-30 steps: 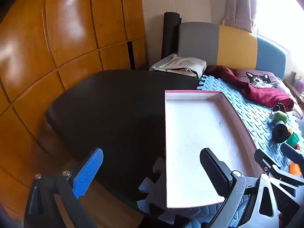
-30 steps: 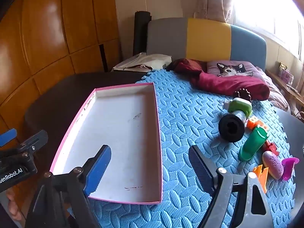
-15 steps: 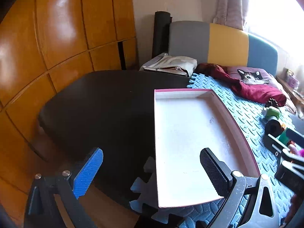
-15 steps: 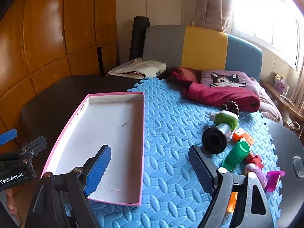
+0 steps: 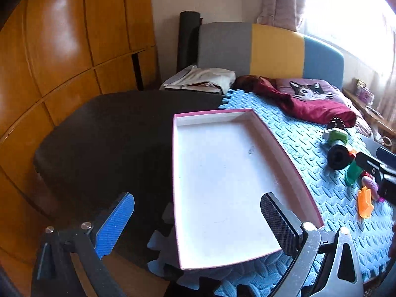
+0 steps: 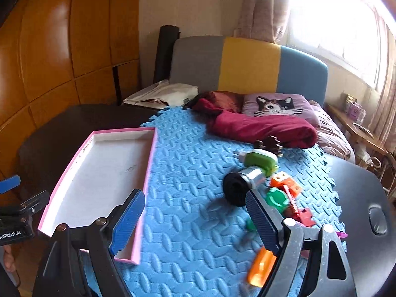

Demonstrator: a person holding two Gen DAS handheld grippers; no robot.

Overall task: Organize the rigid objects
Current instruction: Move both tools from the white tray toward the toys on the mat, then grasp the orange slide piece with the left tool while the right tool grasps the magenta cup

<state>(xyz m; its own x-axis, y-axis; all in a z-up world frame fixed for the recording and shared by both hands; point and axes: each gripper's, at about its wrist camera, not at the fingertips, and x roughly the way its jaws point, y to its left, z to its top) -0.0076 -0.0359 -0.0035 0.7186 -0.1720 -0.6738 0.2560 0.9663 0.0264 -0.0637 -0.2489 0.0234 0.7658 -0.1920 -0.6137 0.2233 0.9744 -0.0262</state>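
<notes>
A shallow pink-rimmed white tray (image 5: 247,112) lies empty on the blue foam mat (image 5: 309,148); it also shows in the right wrist view (image 6: 151,163). Several small toys cluster at the mat's right: a black-and-silver cylinder (image 6: 237,189), a green-and-white piece (image 6: 261,159), an orange block (image 6: 283,182), a green bottle (image 6: 276,199), a red piece (image 6: 305,216) and an orange piece (image 6: 261,267). My left gripper (image 5: 196,225) is open and empty over the tray's near end. My right gripper (image 6: 195,220) is open and empty above the mat, just left of the toys.
A dark table (image 5: 111,133) carries the mat. A maroon blanket (image 6: 262,127) and cat pillow (image 6: 277,105) lie at the far side. A beige bag (image 6: 163,96) sits at the back. Wooden cabinets (image 5: 49,61) stand to the left.
My right gripper has moved right and nearer to the toy cluster. My left gripper has shifted slightly, so the tray sits more centred in its view. Both stay open.
</notes>
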